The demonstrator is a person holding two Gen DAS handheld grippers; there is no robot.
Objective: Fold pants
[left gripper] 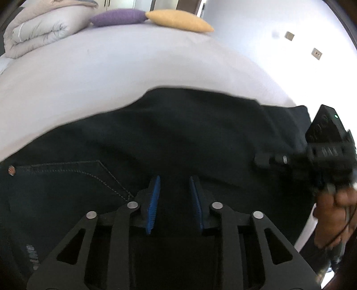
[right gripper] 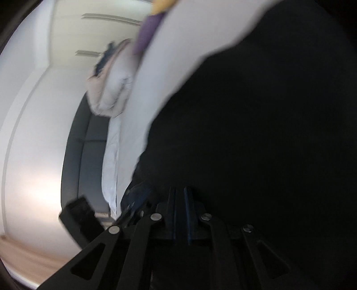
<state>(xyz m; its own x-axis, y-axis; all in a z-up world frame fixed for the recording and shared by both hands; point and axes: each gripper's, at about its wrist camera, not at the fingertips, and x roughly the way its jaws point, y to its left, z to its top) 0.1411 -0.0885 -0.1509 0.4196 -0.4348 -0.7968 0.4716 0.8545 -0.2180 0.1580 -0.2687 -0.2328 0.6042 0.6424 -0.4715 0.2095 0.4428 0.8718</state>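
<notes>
Black pants (left gripper: 178,138) are lying spread across the pale bed sheet (left gripper: 111,73), on the near part of the bed, well apart from the purple cushion (left gripper: 118,17) and the yellow cushion (left gripper: 178,20) at its far edge. The step in hand appears to be an early fold, with both tools working over the cloth near the waist end, where a stitched pocket (left gripper: 73,176) and a rivet are showing. The left gripper (left gripper: 174,185) is pointing down at the pants with its blue pads (left gripper: 154,205) standing a little apart; dark cloth is lying in the gap, but whether the pads are pinching it cannot be told. The right gripper (right gripper: 179,191) is showing its pads drawn together, clenched, low over the pants; the blur and darkness are hiding whether any cloth is caught between them. A hand (left gripper: 334,216) is holding that tool beside the pants' right edge. The next move probably calls for a sure pinch on one edge, then carrying it over the rest without dragging the lower layer.
</notes>
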